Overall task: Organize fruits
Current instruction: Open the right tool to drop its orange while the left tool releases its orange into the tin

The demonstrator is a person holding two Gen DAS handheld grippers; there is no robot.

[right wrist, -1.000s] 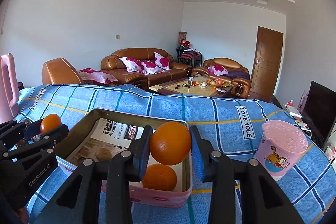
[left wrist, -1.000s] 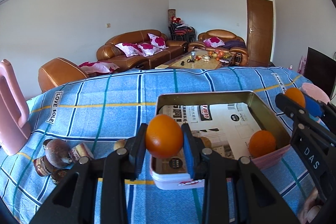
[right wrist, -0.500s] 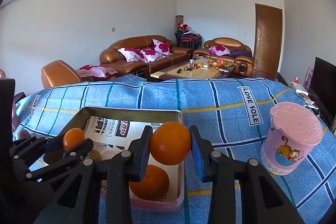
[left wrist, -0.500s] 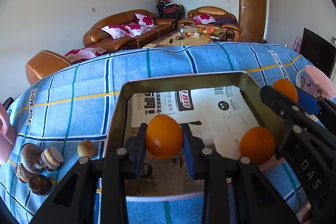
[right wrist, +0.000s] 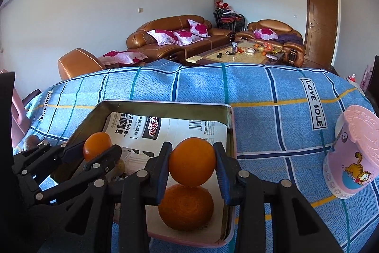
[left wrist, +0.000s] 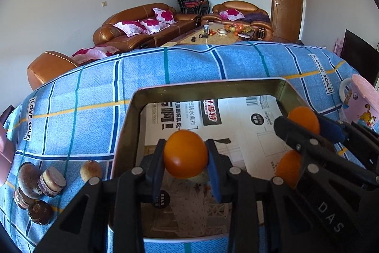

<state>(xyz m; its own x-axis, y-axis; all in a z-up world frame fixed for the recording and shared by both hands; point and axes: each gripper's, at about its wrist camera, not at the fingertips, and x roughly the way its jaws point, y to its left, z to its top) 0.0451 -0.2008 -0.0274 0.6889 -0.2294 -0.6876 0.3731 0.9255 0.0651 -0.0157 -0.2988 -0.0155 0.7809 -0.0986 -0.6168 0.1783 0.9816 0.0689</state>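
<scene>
A metal tray [left wrist: 132, 115] lined with printed paper sits on the blue checked cloth; it also shows in the right wrist view [right wrist: 165, 106]. My left gripper [left wrist: 186, 155] is shut on an orange [left wrist: 186, 153] and holds it above the tray's near left part. My right gripper [right wrist: 191, 165] is shut on another orange [right wrist: 192, 161] above the tray's near right corner, just over a third orange [right wrist: 186, 206] lying in the tray. A small brownish fruit [left wrist: 201, 178] lies under the left orange.
Small round cakes [left wrist: 38, 181] and a brown fruit [left wrist: 91, 170] lie on the cloth left of the tray. A pink lidded cup [right wrist: 353, 153] stands to the right. A pink object [left wrist: 4, 148] is at the far left edge.
Both grippers have moved forward and down over the tray with their oranges. The tray looms larger and the view tilts downward.
</scene>
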